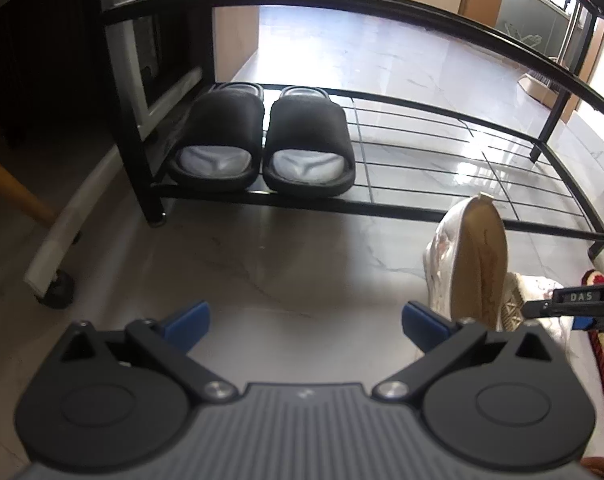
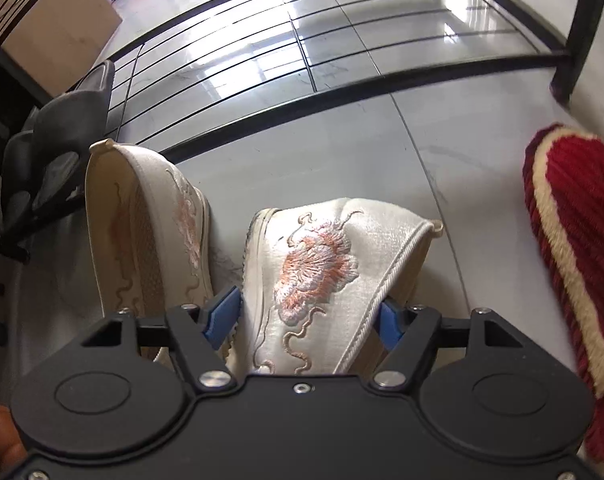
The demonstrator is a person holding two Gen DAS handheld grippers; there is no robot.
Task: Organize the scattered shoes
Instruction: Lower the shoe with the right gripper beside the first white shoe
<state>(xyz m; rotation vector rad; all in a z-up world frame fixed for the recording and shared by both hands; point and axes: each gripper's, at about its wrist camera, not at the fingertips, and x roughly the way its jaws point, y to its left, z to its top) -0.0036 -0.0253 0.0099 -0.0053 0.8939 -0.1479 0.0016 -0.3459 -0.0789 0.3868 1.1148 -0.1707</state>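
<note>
Straddling embroidered shoe (image 2: 322, 272), right gripper (image 2: 308, 316) fingers hide contact; left gripper (image 1: 306, 320) fingers wide.

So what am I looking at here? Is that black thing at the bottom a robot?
No robot: a person holds a two-finger gripper in each hand, and each one carries a wide-angle camera looking along its fingers. One picture comes from each. The left gripper is open and empty, facing a black rack with a pair of black slides on it. The right gripper points down at the floor, its blue pads on either side of a white embroidered shoe; whether they squeeze it yet, I cannot tell. Its mate lies beside it, sole showing, and a red slipper lies off to the right.
</note>
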